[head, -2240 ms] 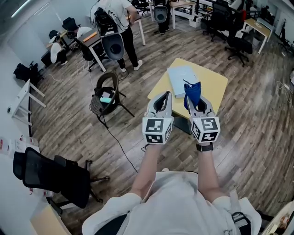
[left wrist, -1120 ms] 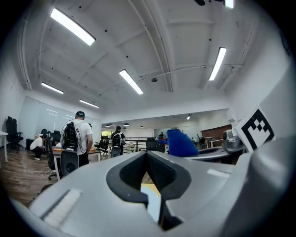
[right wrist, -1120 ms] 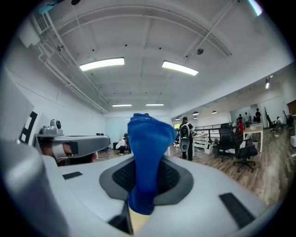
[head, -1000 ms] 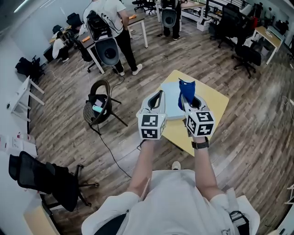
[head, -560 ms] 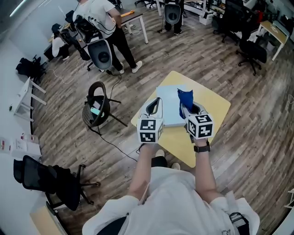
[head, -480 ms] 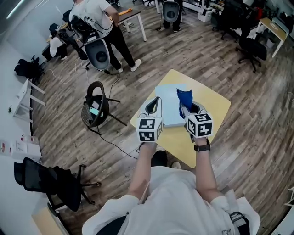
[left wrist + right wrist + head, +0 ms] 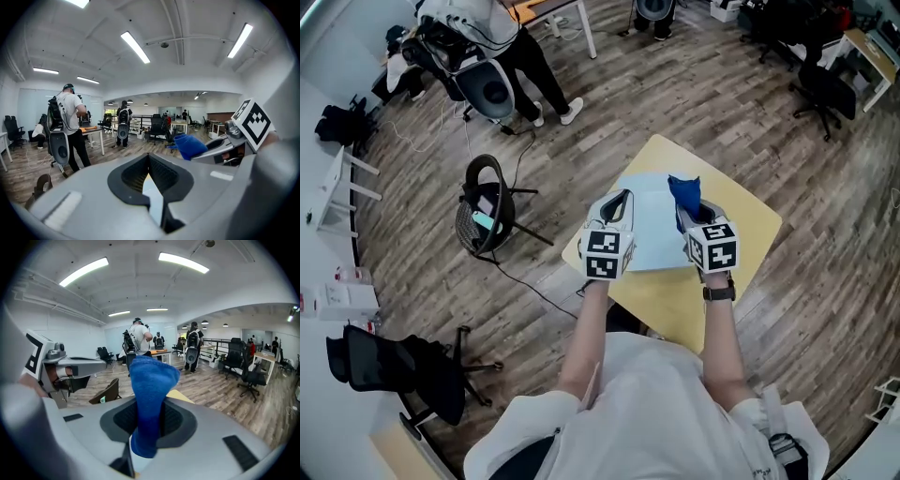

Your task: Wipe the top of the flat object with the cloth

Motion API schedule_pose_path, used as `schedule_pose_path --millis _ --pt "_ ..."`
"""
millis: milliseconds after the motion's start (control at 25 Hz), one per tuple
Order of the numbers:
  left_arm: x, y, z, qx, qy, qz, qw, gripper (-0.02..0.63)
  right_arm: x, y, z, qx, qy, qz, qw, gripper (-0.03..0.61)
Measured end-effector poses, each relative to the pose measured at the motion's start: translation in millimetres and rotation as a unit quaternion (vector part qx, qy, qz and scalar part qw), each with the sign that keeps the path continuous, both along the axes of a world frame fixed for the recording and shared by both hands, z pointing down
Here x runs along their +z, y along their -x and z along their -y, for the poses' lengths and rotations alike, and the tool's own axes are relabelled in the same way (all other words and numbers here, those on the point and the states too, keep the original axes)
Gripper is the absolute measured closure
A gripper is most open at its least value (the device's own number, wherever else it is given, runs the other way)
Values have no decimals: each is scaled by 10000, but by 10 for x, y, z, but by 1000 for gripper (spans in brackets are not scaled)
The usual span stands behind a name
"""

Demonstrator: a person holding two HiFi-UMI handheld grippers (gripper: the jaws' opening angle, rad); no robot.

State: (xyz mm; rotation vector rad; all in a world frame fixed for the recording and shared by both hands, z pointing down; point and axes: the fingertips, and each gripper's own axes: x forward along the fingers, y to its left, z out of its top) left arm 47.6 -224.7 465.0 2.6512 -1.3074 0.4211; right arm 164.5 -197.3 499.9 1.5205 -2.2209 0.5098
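A: Starting with the big things: where to find the flat object [image 7: 649,230]?

B: Lying on the yellow bench [image 7: 741,220], toward its left half, directly under both grippers. Pale blue and thin, probably stiff and light. Likely to slide on the smooth top under a hard push. Better to press gently, or to steady one edge with the free tool.

A: And the grippers?

B: For the left gripper [image 7: 622,195], jaws closed together, nothing held between them. For the right gripper [image 7: 687,208], jaws clamped on the blue cloth [image 7: 683,190], gripped at its lower part, with the free end sticking out past the tips.

A: Handling of the cloth?

B: Soft, knitted, light, not slippery, not fragile. Best gripped low and bunched, as now, then laid flat against the surface for wiping. Not yet touching the flat object, as far as can be told.

A: Anything hidden or unclear?

B: Yes. Near edge of the flat object covered by the two marker cubes [image 7: 604,254] in the head view. Material impossible to tell: board, sheet or closed folder. In both gripper views, almost nothing of the flat object visible, only a pale sliver low between the jaws. Height of the cloth above the surface also hard to judge.
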Motion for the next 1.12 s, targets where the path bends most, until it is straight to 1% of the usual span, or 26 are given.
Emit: schedule_pose_path --millis 80,160,200,240,280,360,400,440,560,720,840,960,1000,1040,1120 --pt "154 58 108 -32 169 38 9998 603 188 48 161 -118 138 -184 9997 495" --pt "321 110 196 -68 342 82 9994 603 409 114 330 -335 269 -499 9978 495" --pt "402 139 229 -93 430 92 9990 603 533 158 419 -513 331 -744 9954 495" --pt "479 174 258 -125 516 91 9985 603 665 208 513 -751 385 -1098 9904 495" --pt "550 216 285 -161 597 86 9981 603 807 260 611 -1025 442 -1551 9816 495" --pt "680 314 330 -241 738 96 9969 603 1098 375 800 -1548 559 -2436 9558 495" --pt "738 367 344 -283 796 118 9964 603 1231 449 883 -1788 584 -2738 9432 495" --pt "790 419 355 -325 846 143 9958 603 1348 537 957 -2027 581 -2941 9322 495" --pt "899 550 413 -434 954 157 9944 603 1633 814 1173 -2672 512 -3333 9027 495" --pt "978 669 507 -534 1052 114 9930 603 1985 1153 1393 -3392 423 -3801 8594 495" --pt "1014 698 518 -518 1122 106 9923 603 2174 1322 1466 -3726 369 -4040 8346 495" --pt "1030 665 523 -439 1151 51 9924 603 2349 1334 1470 -3998 321 -4402 8034 497" --pt "1041 652 518 -408 1157 35 9924 603 2390 1312 1463 -4034 295 -4501 7961 499" --pt "1055 639 513 -376 1165 27 9925 603 2413 1280 1456 -4028 270 -4572 7925 500" --pt "1086 599 502 -300 1184 39 9925 603 2424 1163 1450 -3919 251 -4700 7905 500"
